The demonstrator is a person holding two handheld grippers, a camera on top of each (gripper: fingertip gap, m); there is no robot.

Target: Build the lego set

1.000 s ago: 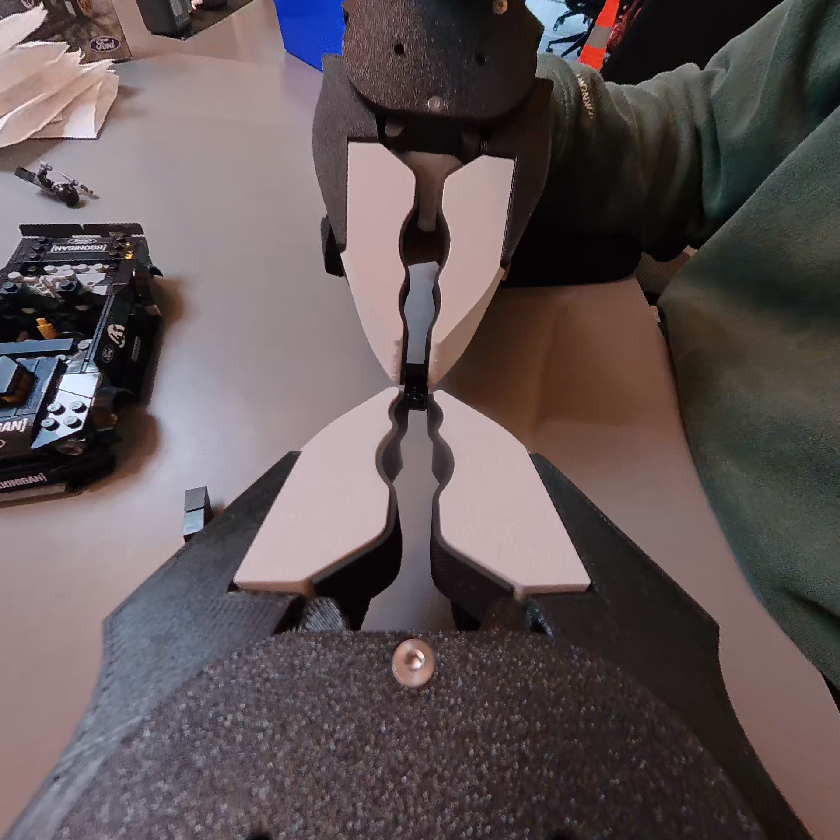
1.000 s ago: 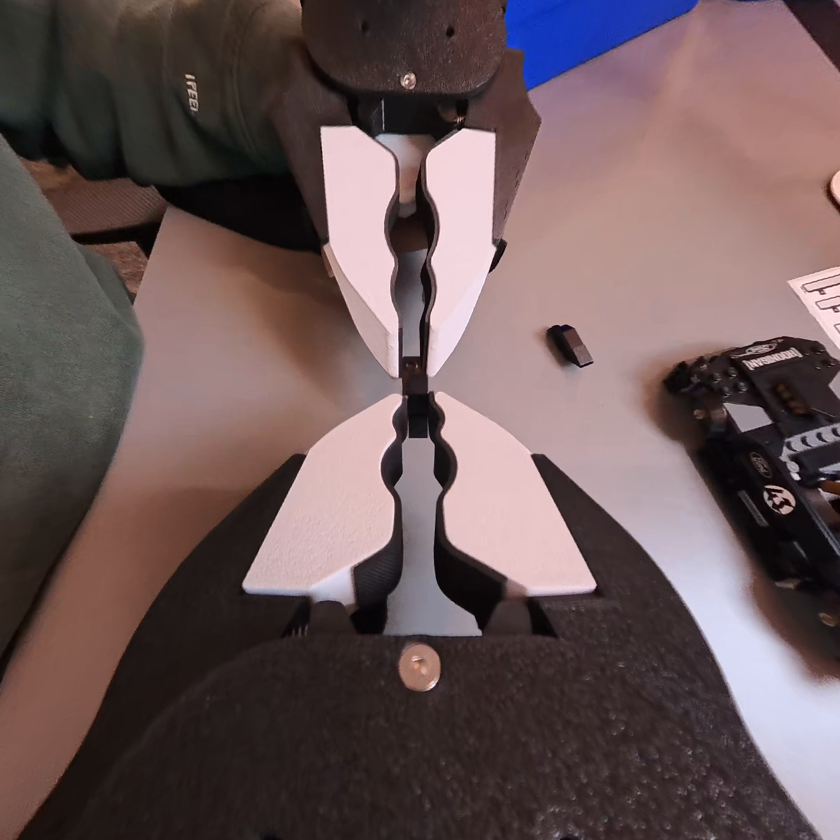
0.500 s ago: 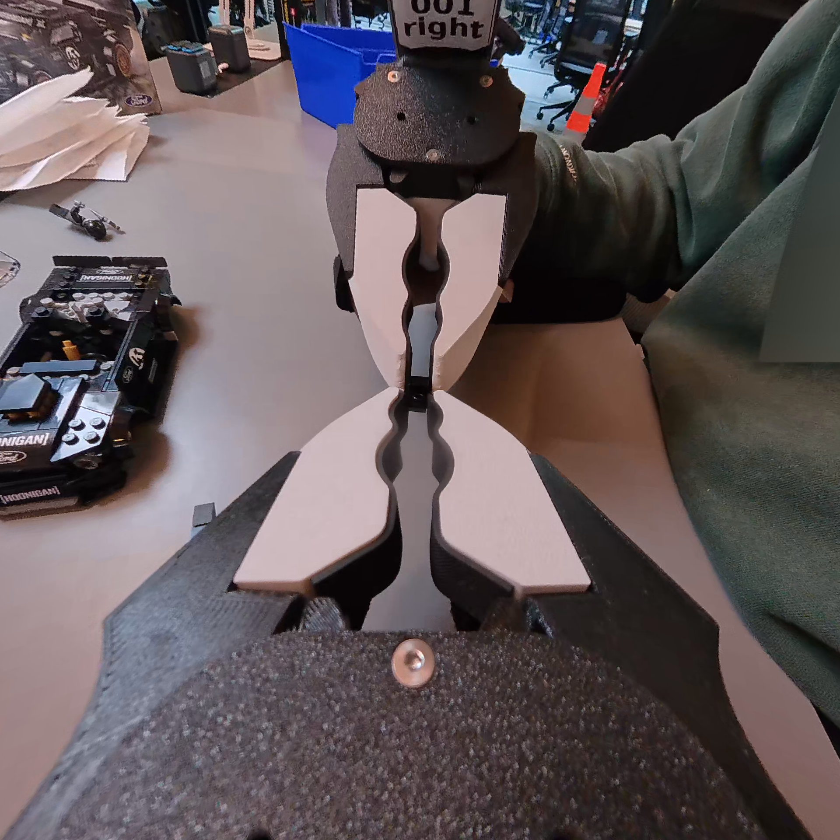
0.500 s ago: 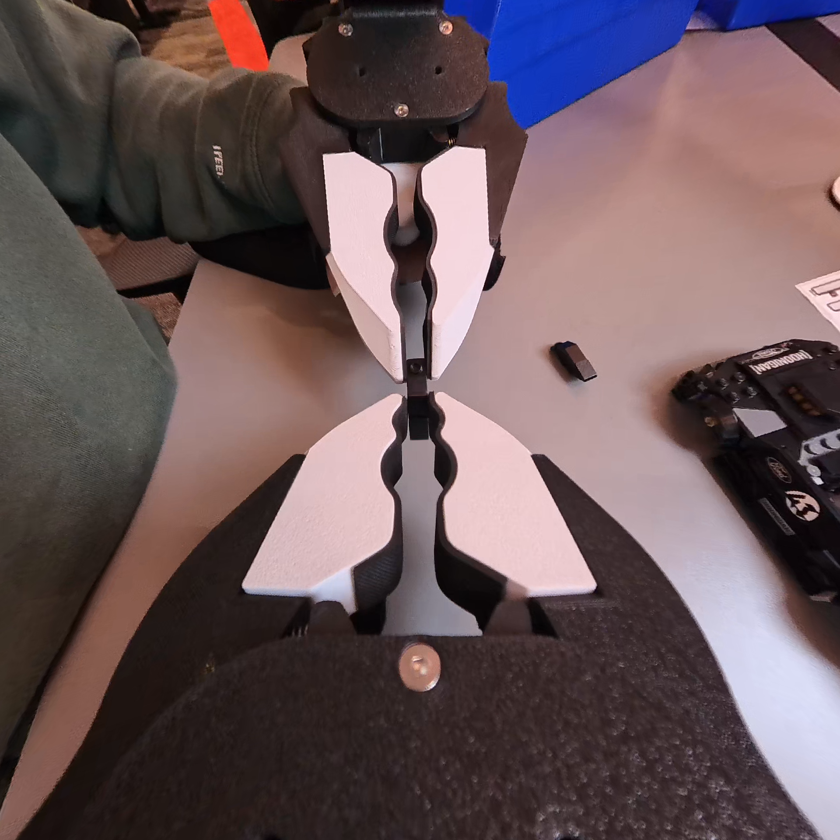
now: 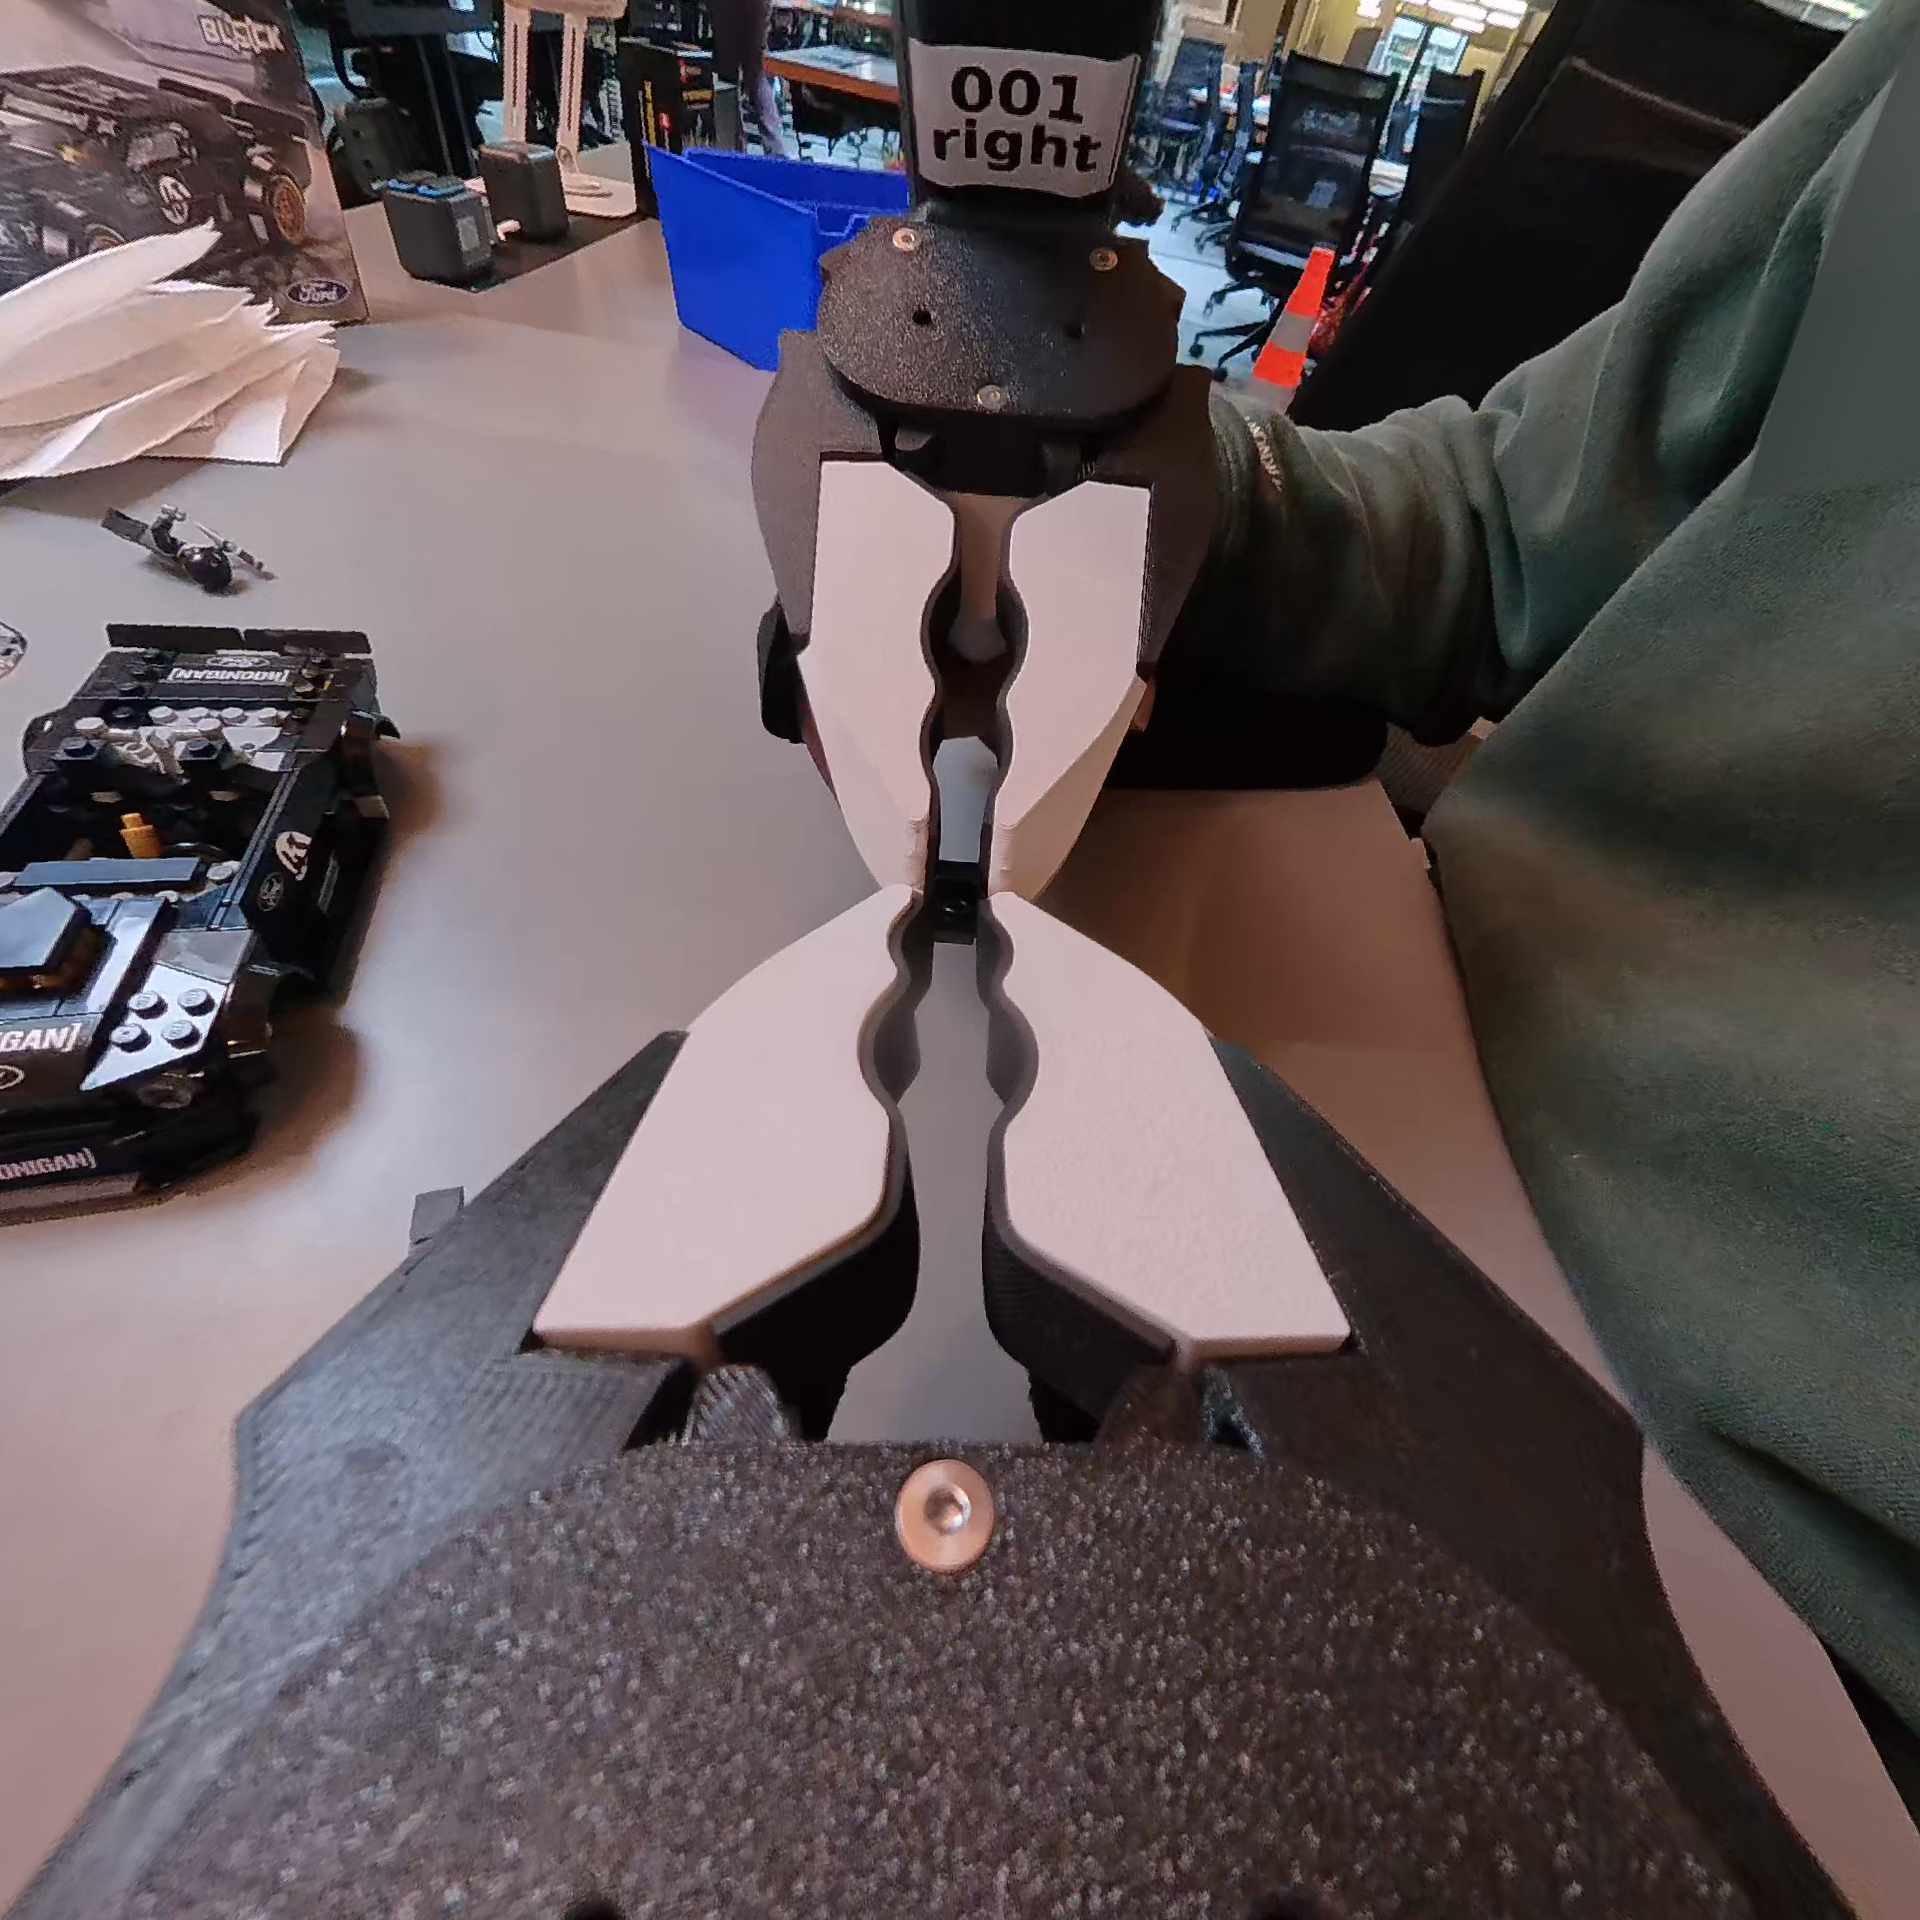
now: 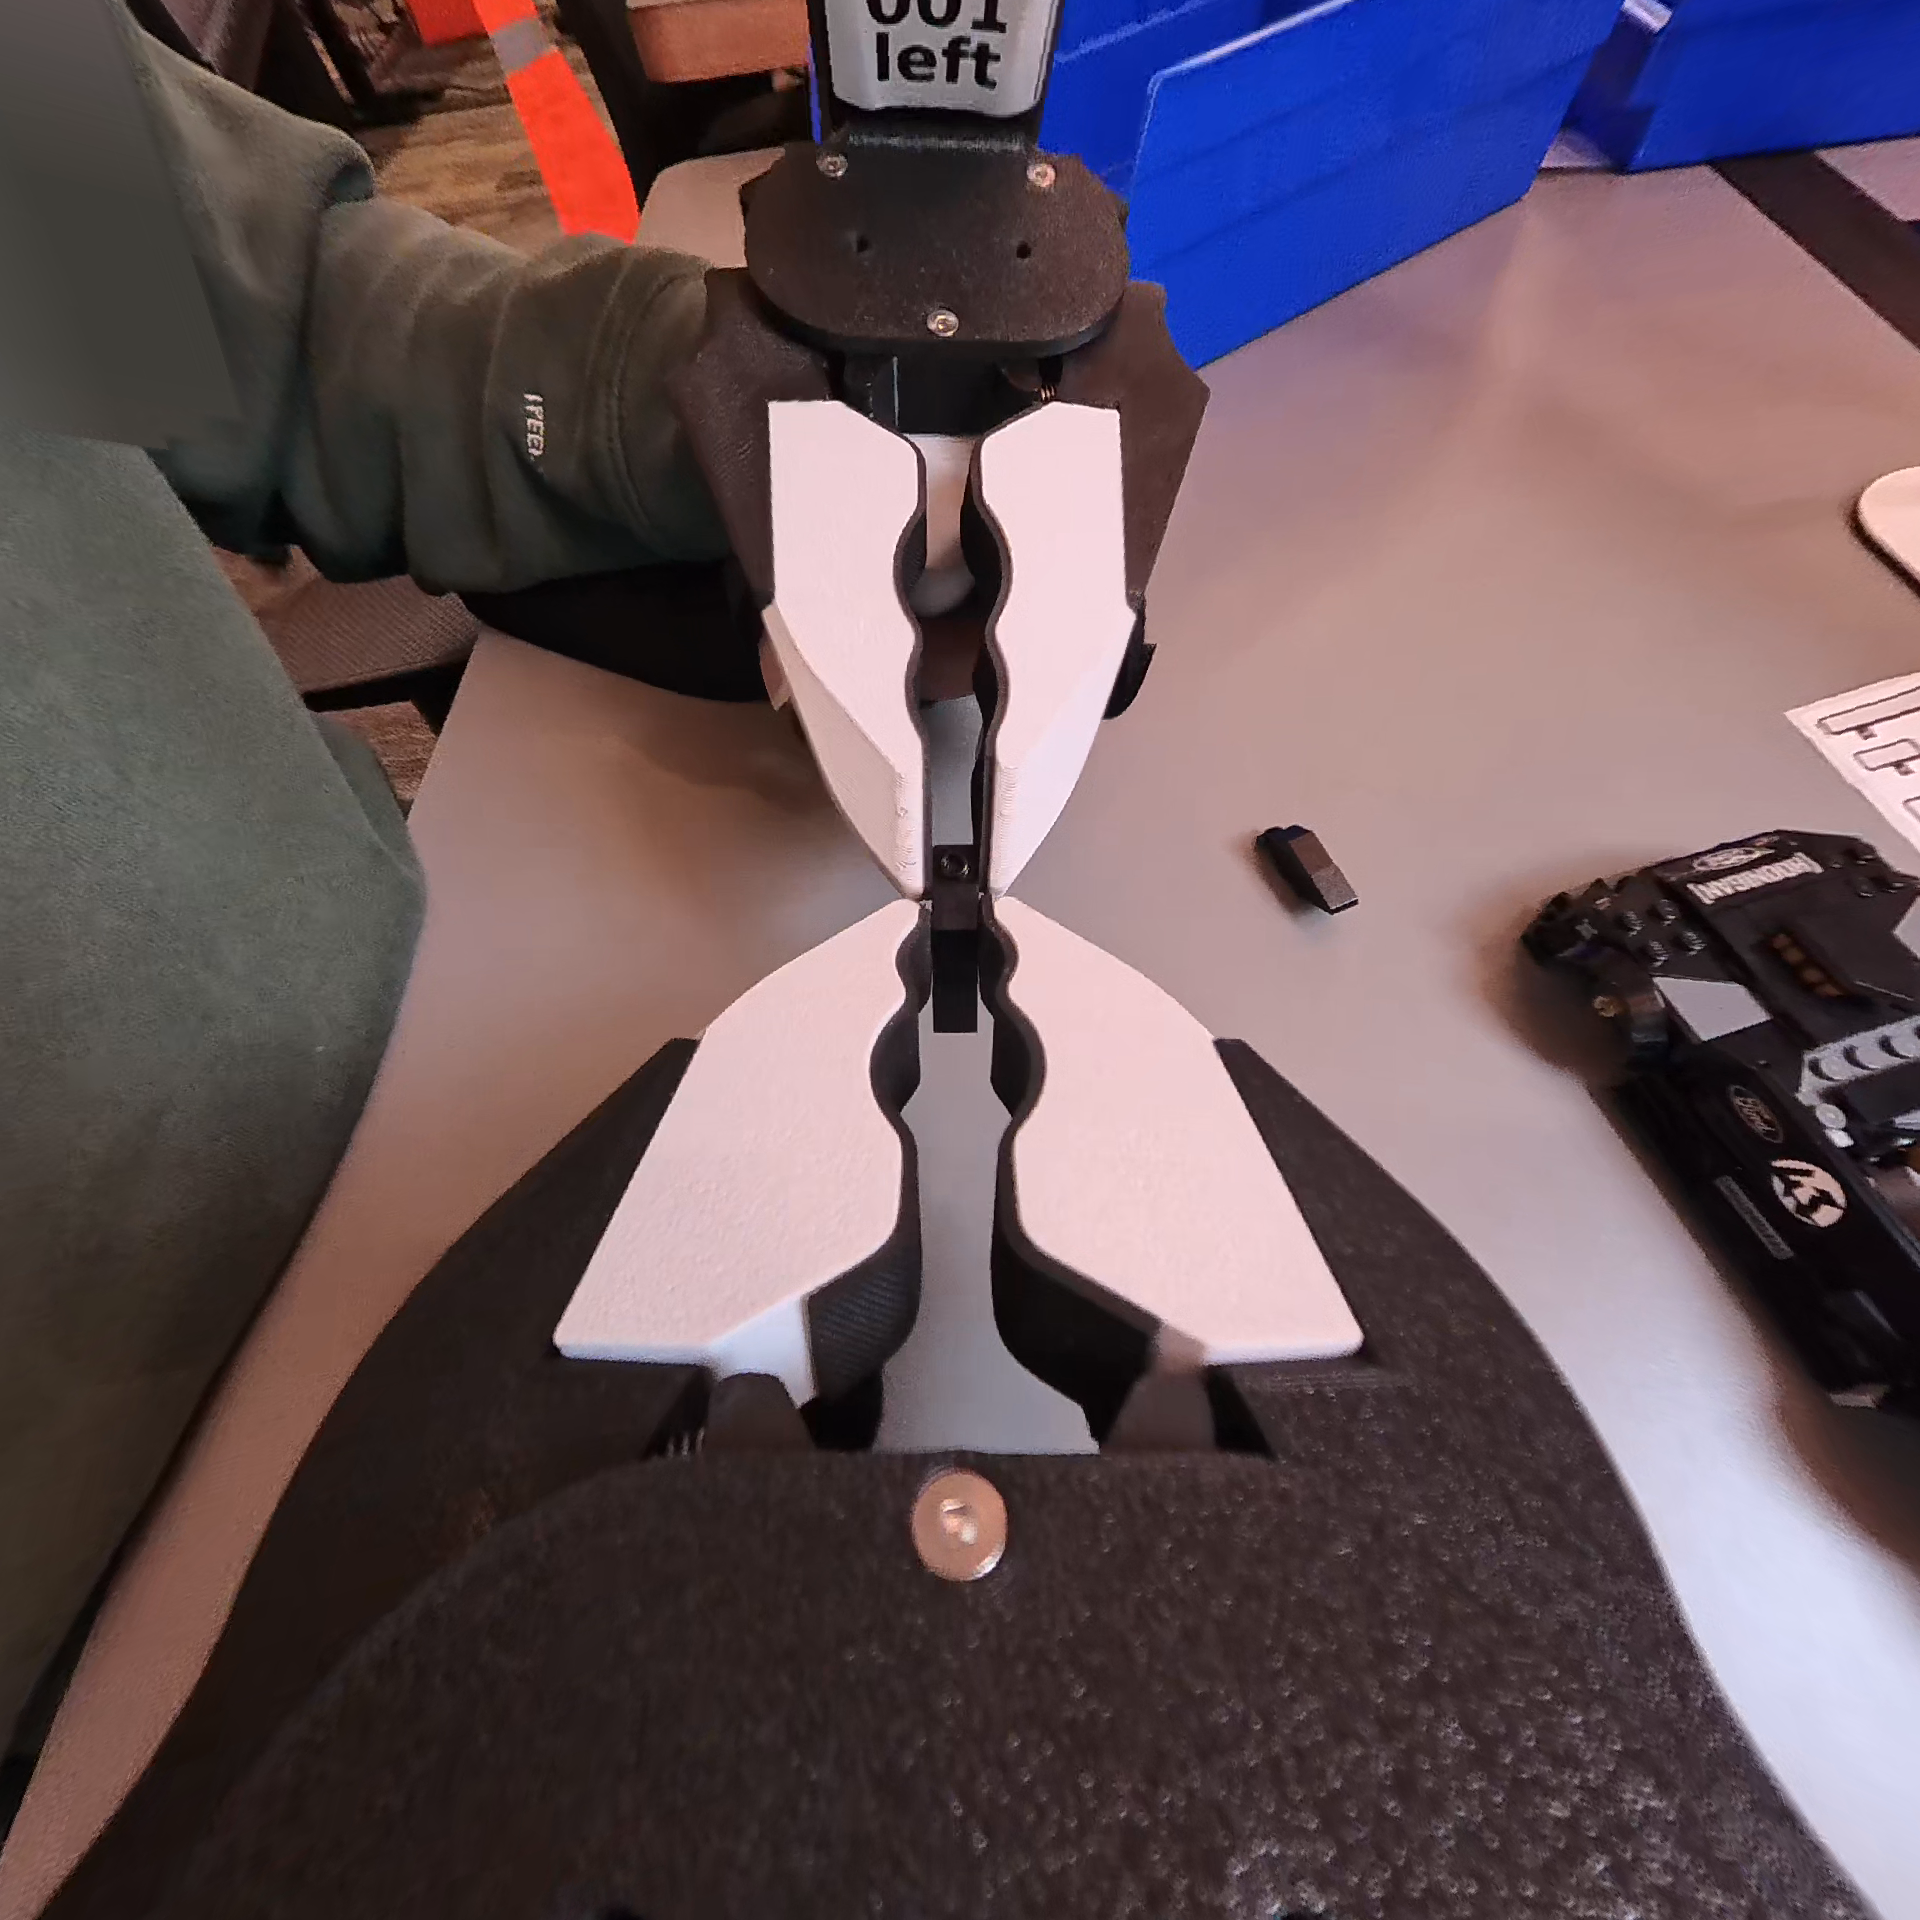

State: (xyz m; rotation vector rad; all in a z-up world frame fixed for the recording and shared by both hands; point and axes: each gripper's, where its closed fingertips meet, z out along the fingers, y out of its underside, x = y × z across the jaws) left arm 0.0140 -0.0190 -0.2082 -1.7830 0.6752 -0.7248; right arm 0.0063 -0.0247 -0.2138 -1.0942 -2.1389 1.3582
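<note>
I see the grey table [image 5: 582, 582], the black lego car [image 5: 156, 914] lying on it off to the side. My left gripper [image 5: 954, 914] and right gripper [image 6: 956, 920] meet tip to tip above the table, each clenched on one end of a small black lego piece [image 6: 956, 935]. A loose black brick [image 6: 1307, 871] lies near the car.

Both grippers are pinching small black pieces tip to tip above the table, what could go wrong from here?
1. The left gripper and right gripper each hold only a small black piece at the fingertips; pushing off-axis could twist one out.
2. A dropped piece could be hard to spot near the black car and the loose black brick.
3. The white fingers nearly meet the opposite ones and may collide before the pieces seat.
</note>
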